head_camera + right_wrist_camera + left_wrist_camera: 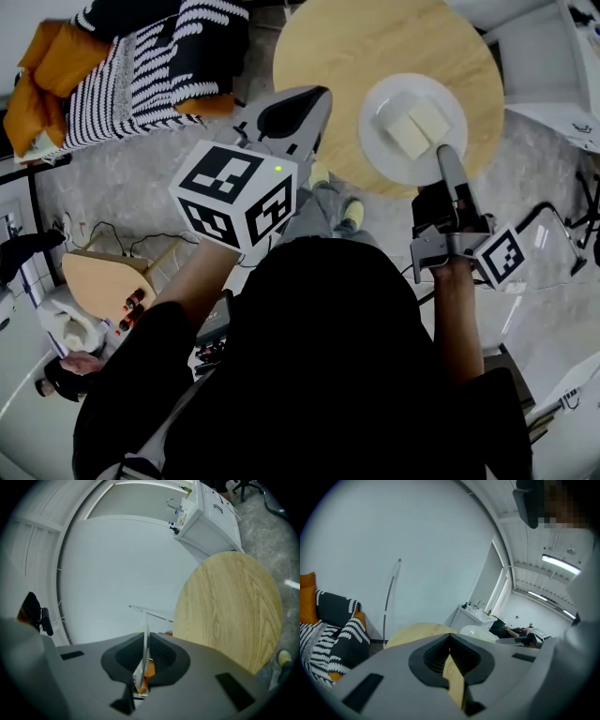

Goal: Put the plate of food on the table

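While a person (319,366) in dark clothing is standing over a round wooden table (366,47), a seat at the far left is lying under a black-and-white striped blanket (159,66), with orange cushions (52,66) beside it. Next, the left gripper (302,111) is hovering just beside the table's near edge; its jaws are sitting almost together, with only a thin slit between them, and are carrying nothing. Further right, a white plate (394,171) holding two pale blocks of food (412,127) is sitting over the near right part of the tabletop. Whether it is touching the wood is unclear. The right gripper (445,161) is pinching the plate's near rim, its pads clamping the thin white edge.
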A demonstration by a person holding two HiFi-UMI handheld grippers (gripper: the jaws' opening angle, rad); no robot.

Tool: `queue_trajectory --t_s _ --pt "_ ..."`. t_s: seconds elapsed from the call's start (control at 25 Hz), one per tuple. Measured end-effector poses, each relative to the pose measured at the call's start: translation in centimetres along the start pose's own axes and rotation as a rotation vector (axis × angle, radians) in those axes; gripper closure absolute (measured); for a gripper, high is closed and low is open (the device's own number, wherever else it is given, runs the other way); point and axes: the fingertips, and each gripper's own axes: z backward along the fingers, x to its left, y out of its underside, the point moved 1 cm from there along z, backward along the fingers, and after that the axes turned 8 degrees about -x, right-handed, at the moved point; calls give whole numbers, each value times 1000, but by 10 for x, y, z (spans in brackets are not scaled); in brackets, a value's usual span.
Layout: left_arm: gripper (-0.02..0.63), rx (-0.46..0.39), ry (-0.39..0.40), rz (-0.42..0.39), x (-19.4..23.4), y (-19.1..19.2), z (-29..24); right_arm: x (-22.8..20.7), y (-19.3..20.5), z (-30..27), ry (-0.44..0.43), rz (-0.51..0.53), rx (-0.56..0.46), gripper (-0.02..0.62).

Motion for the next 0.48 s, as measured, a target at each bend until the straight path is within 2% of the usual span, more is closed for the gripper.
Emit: queue_trajectory --t_s 0.48 --pt "600 43 45 10 5 11 -12 -5 -5 1 44 12 -45 568"
